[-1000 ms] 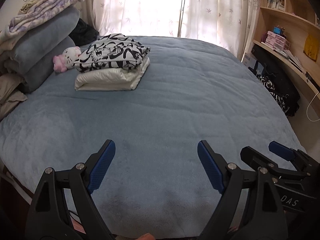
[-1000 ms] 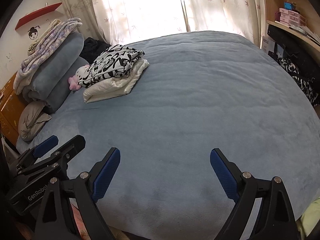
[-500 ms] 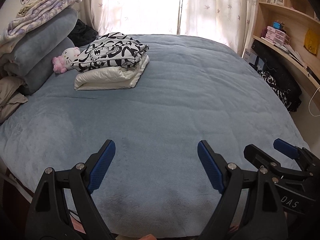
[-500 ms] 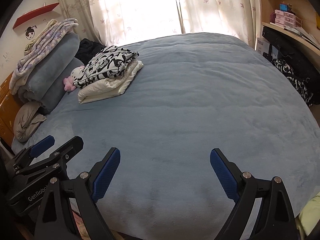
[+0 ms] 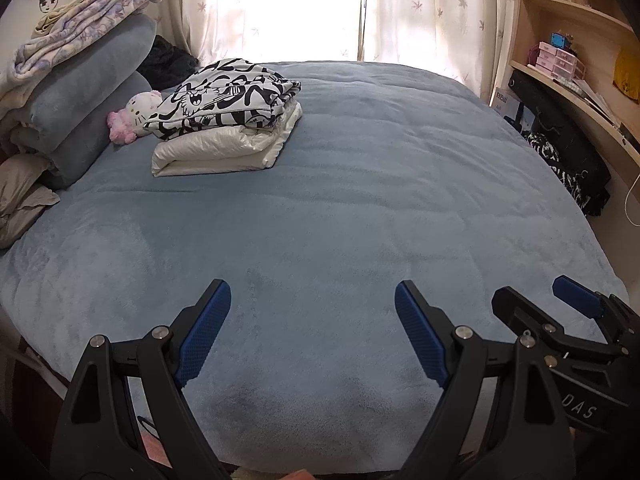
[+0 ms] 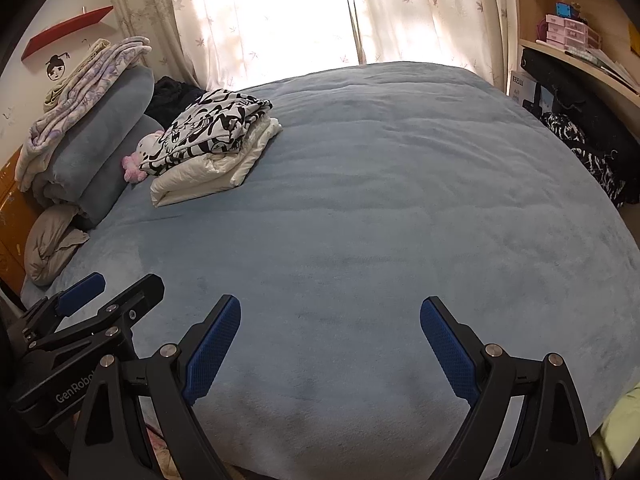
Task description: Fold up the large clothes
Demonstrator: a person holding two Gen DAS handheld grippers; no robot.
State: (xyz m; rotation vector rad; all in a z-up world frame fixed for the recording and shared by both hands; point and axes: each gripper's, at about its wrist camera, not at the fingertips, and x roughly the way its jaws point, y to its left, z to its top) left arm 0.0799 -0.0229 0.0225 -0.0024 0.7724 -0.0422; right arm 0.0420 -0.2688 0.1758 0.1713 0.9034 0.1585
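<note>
We see folded black-white printed garment (image 5: 224,98) stacked on folded white jacket (image 5: 224,148), far left of bed (image 5: 360,208), plush toy (image 5: 134,116) beside. Left gripper (image 5: 312,332), right gripper (image 6: 330,344) both spread wide, empty, over near bed edge.

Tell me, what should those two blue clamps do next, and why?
Probably fetch another garment, likely the black-and-white clothes heaped right of the bed. Both the left gripper and right gripper hang open and empty over bare blue blanket, and the folded stack looks finished.
</note>
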